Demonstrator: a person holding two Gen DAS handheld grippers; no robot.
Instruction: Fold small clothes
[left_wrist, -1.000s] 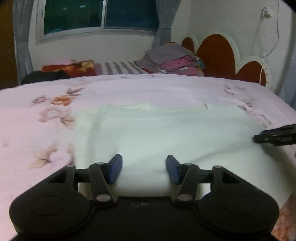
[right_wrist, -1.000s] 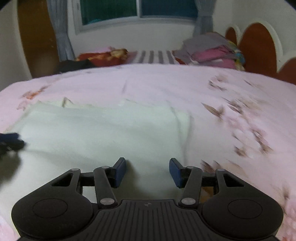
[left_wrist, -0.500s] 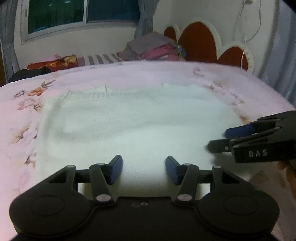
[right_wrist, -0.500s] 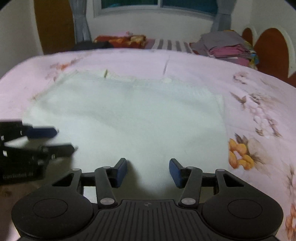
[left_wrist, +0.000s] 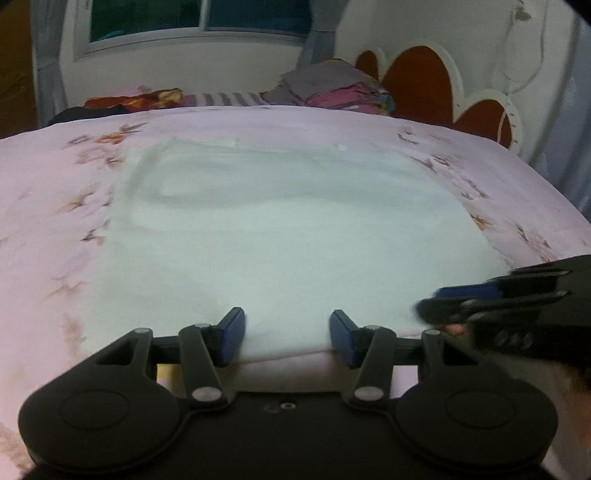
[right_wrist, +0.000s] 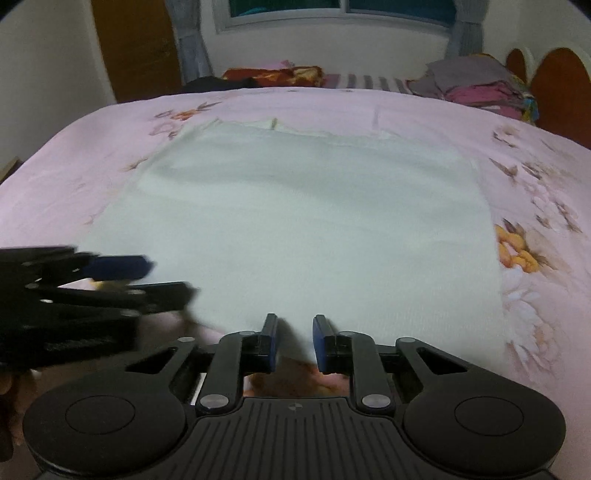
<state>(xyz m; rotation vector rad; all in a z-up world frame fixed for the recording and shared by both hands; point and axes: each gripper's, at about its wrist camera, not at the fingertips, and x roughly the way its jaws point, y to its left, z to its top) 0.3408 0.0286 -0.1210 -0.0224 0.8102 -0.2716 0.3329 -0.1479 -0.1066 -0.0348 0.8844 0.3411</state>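
Note:
A white garment (left_wrist: 295, 229) (right_wrist: 303, 221) lies spread flat on the pink floral bedsheet (left_wrist: 55, 221). My left gripper (left_wrist: 286, 323) stands open at the garment's near hem, with the hem's edge between its blue pads and no pad pressing on it. It shows from the side in the right wrist view as the left gripper (right_wrist: 166, 278), at the garment's near left corner. My right gripper (right_wrist: 295, 326) sits at the same hem further right. Its jaws are closing, a narrow gap remains, and the hem lies in that gap. The left wrist view shows the right gripper (left_wrist: 439, 301) blurred.
A stack of folded clothes (left_wrist: 332, 88) (right_wrist: 476, 85) sits at the bed's far right by the red and white headboard (left_wrist: 424, 81). Striped cloth (right_wrist: 369, 81) and a red patterned cloth (right_wrist: 280, 74) lie along the far edge. A wooden door (right_wrist: 136, 48) stands behind on the left.
Both grippers have drawn in toward each other along the near hem, so the whole garment shows in each view. The right gripper's jaws have narrowed a lot; the left's have kept their width.

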